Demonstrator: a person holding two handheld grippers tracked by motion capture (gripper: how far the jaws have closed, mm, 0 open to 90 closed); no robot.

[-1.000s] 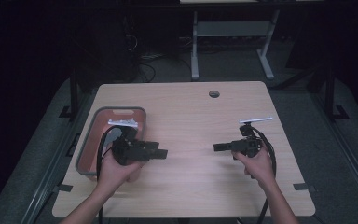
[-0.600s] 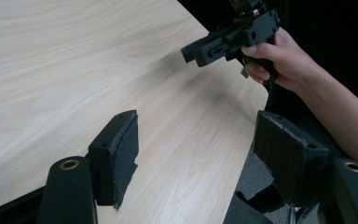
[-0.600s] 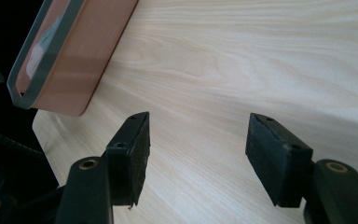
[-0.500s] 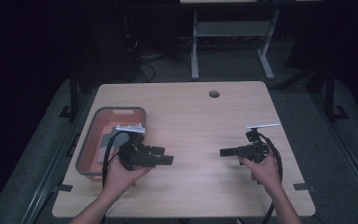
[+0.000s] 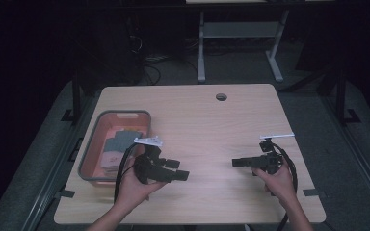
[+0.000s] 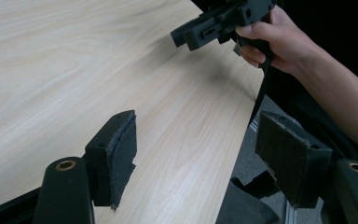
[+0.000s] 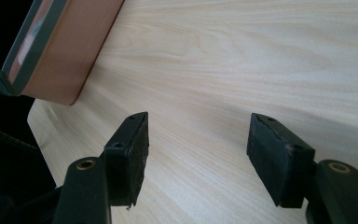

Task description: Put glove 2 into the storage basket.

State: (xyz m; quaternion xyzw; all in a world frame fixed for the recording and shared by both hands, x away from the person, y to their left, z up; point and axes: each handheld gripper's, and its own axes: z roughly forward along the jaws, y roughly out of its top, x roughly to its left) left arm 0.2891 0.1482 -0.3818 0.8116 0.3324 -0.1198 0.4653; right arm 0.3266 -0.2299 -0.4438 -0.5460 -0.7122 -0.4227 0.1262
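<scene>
Left gripper (image 5: pixel 182 175): jaws spread, empty, aimed across the bare tabletop (image 5: pixel 207 125).
Right gripper (image 5: pixel 235 162): likewise released, facing the bin (image 5: pixel 87 153), seemingly poised to reach.

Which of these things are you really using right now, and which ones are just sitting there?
In use:
- left gripper, held above the table, fingers open, nothing between them
- right gripper, also held up, open and empty

Just sitting there:
- orange bin at the table's left edge, with dark flat pieces inside
- wooden table
- round hole near its far edge
</scene>
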